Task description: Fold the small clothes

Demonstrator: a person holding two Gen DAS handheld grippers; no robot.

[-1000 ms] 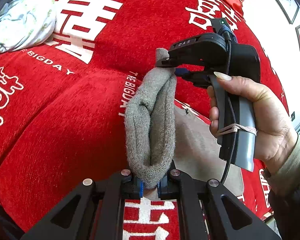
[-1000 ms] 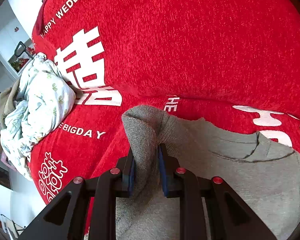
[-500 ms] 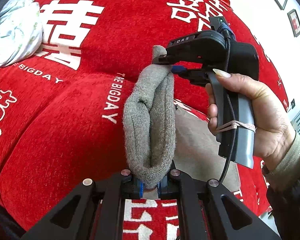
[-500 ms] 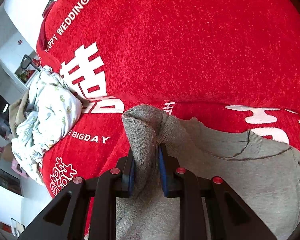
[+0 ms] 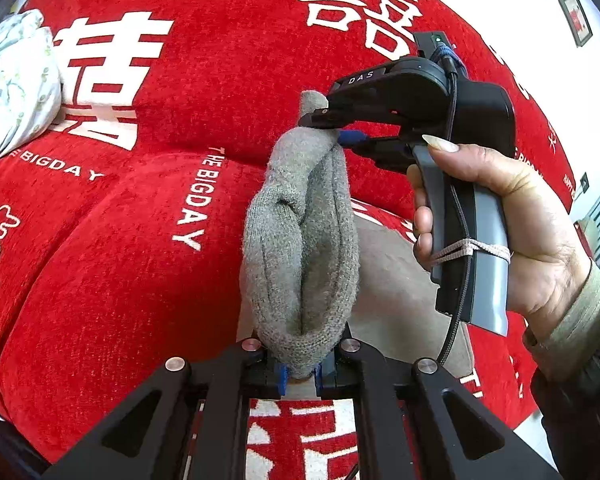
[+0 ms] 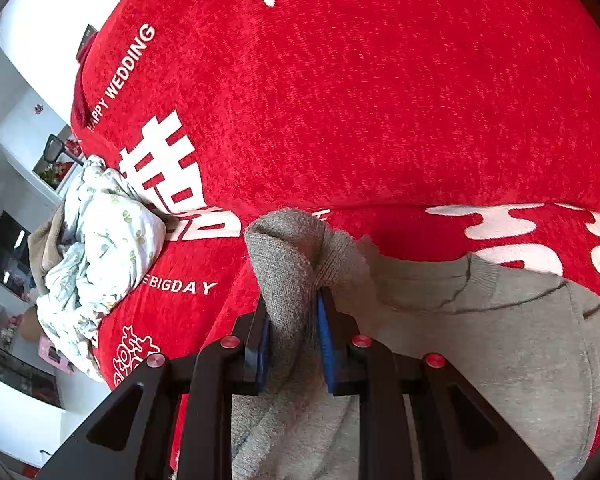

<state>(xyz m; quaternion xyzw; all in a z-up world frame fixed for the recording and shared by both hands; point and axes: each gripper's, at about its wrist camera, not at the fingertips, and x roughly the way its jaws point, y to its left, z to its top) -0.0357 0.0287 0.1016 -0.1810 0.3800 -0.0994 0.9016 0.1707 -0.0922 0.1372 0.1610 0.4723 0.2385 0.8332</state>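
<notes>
Left wrist view: at bottom centre our left gripper (image 5: 299,372) pinches one end of a grey knitted sweater (image 5: 300,248). The lifted edge runs up to the right gripper (image 5: 334,128), mid-frame, clamped on its far end, above the red wedding bedspread (image 5: 100,272).

Right wrist view: our right gripper (image 6: 294,344) nips a bunched fold; the sweater's body lies flat at lower right. We judge the folding barely begun. A floral garment (image 6: 100,248) waits at left, unfolded.
</notes>
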